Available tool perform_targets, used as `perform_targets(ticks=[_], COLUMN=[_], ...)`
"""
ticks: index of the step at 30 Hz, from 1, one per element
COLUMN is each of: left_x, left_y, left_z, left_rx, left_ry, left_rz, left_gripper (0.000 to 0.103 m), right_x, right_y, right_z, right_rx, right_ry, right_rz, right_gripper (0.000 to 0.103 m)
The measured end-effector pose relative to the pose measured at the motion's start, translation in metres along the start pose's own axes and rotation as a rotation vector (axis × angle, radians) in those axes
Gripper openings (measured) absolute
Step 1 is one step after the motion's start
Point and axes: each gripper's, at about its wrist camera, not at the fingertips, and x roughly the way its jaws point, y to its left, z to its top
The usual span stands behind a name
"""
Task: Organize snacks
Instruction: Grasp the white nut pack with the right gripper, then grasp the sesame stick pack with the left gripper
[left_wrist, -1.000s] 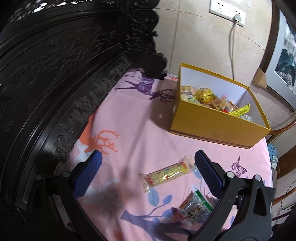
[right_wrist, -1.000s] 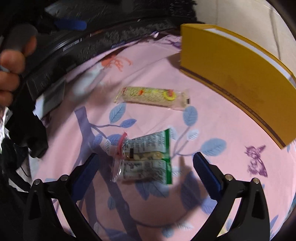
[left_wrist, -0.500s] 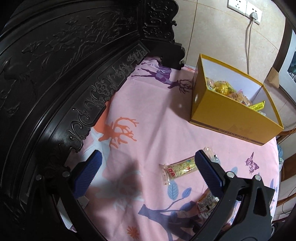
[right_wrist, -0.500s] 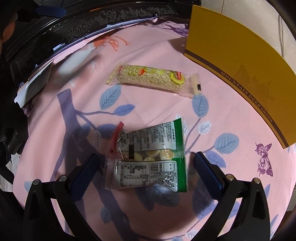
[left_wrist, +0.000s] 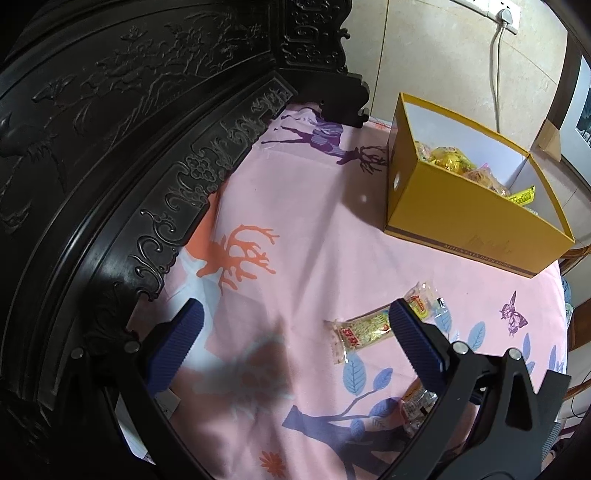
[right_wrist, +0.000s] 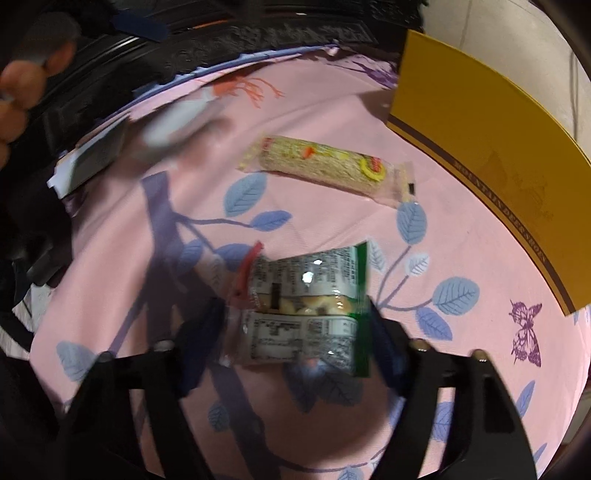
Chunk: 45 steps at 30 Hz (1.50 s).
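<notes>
From the left wrist, my left gripper (left_wrist: 295, 334) hangs wide and empty over the pink sheet (left_wrist: 314, 229); the cereal bar (left_wrist: 364, 328) lies just beside its right finger. From the right wrist, my right gripper (right_wrist: 295, 332) is closing, the green-edged snack packet (right_wrist: 303, 306) between its jaws.

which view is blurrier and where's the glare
Right wrist view: motion blur smears the right tongs, closing around the green-edged snack packet, whose shiny wrapper shows glare. Left wrist view: sharper, a soft shadow on the pink sheet.
</notes>
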Motion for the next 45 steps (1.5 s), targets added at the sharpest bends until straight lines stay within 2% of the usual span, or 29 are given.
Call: perform_targets(ticks=[3, 5, 12, 15, 18, 20, 28, 31, 39, 45], left_x=[0.004, 0.007, 0.023, 0.033, 0.048, 0.058, 0.099, 0.100, 0.102, 0.107], left_y=[-0.005, -0.013, -0.058, -0.085, -0.102, -0.106, -0.100, -0.095, -0.103, -0.097], left_z=[-0.001, -0.002, -0.015, -0.023, -0.028, -0.030, -0.031, -0.032, -0.039, -0.035], left_rx=[0.033, 0.078, 0.302, 0.437, 0.538, 0.574, 0.557, 0.520, 0.510, 0.429], left_ry=[0.009, 0.009, -0.002, -0.016, 0.006, 0.012, 0.142, 0.172, 0.208, 0.257], left_rz=[-0.015, -0.023, -0.084, -0.151, -0.215, -0.210, -0.189, -0.215, -0.189, -0.206], left_gripper=[0.101, 0.101, 0.101, 0.101, 0.101, 0.101, 0.101, 0.101, 0.101, 0.101], right_x=[-0.006, -0.009, -0.027, -0.031, -0.034, -0.035, -0.034, -0.030, -0.032, -0.031], right_y=[-0.008, -0.016, -0.048, -0.060, -0.068, -0.071, -0.080, -0.078, -0.078, -0.076], right_z=[-0.002, -0.003, -0.021, -0.028, -0.034, -0.036, -0.042, -0.038, -0.040, -0.038], right_rx=[0.036, 0.071, 0.195, 0.261, 0.303, 0.316, 0.360, 0.358, 0.357, 0.347], right_ry=[-0.021, -0.018, -0.032, -0.021, -0.017, -0.018, -0.012, -0.009, -0.009, -0.002], right_rz=[0.024, 0.028, -0.007, -0.001, -0.008, -0.021, -0.022, -0.020, -0.022, -0.033], right_gripper=[0.055, 0.051, 0.050, 0.050, 0.050, 0.050, 0.050, 0.050, 0.051, 0.051])
